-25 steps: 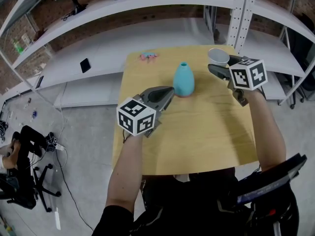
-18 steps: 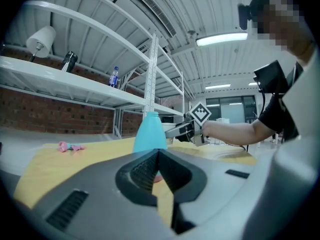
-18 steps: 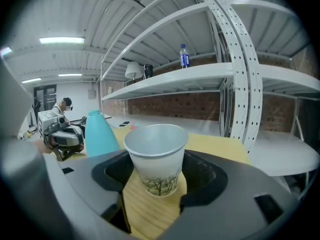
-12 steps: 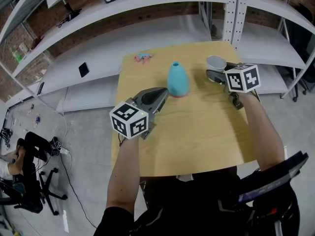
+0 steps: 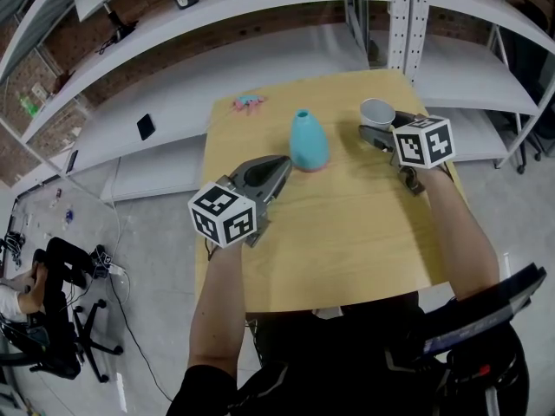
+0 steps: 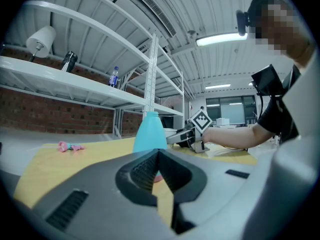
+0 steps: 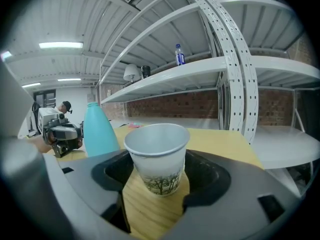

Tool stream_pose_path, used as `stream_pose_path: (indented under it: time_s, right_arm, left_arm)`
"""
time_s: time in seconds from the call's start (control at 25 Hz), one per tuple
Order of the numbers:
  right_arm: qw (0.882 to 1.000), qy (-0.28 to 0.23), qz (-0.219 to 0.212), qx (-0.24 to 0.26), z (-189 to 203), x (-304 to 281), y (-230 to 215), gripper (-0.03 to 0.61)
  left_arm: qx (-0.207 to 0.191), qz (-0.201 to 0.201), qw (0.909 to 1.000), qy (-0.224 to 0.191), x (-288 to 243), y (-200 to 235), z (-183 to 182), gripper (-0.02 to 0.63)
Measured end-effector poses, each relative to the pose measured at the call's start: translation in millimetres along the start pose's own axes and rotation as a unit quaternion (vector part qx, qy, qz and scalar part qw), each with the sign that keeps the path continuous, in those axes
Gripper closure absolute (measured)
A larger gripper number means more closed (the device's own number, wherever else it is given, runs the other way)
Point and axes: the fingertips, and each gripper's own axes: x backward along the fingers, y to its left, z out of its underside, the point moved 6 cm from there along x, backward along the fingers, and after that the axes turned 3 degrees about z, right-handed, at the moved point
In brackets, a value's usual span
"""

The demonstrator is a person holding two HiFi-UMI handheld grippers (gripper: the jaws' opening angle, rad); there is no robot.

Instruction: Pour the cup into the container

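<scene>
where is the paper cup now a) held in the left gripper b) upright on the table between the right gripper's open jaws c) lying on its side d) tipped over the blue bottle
B: the paper cup stands upright on the table, the right gripper open around it.

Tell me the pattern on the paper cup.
White cup with a dark tree print near its base; clearest in the right gripper view.

Looking steeply down from head height over the worktop (image 5: pixel 347 241). Riding low on the left gripper (image 5: pixel 279 163), facing across toward the right gripper (image 5: pixel 373 128). Riding the right, facing the shelving (image 7: pixel 225 69), close upon the cup (image 7: pixel 157 156). Sharing the teal container (image 5: pixel 308 141) throughout.
</scene>
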Motion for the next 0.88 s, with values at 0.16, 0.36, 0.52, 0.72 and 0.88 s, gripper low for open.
stream_pose_path:
  time_s: [0.16,0.36,0.52,0.72,0.88]
  right_arm:
    - [1.000,-0.012,0.011,-0.007,-1,8,-4,0.236]
    - [0.999,-0.041,0.025,-0.019,-6,35,-3,0.233]
    - [0.997,-0.059,0.046,-0.023,-8,61,-4,0.235]
    - [0.995,-0.079,0.049,-0.027,-6,82,6,0.307]
    - [0.992,-0.110,0.045,-0.029,-4,100,20,0.509]
  left_arm:
    - [0.000,0.000,1.0000,0.000,0,0,0,0.614]
    - [-0.002,-0.001,1.0000,0.000,1,0,1,0.614]
    - [0.000,-0.013,0.9999,-0.004,1,1,0,0.614]
    - [-0.006,0.002,0.9998,-0.017,3,-11,-4,0.614]
    - [-0.027,-0.002,0.9995,-0.017,6,-29,-11,0.614]
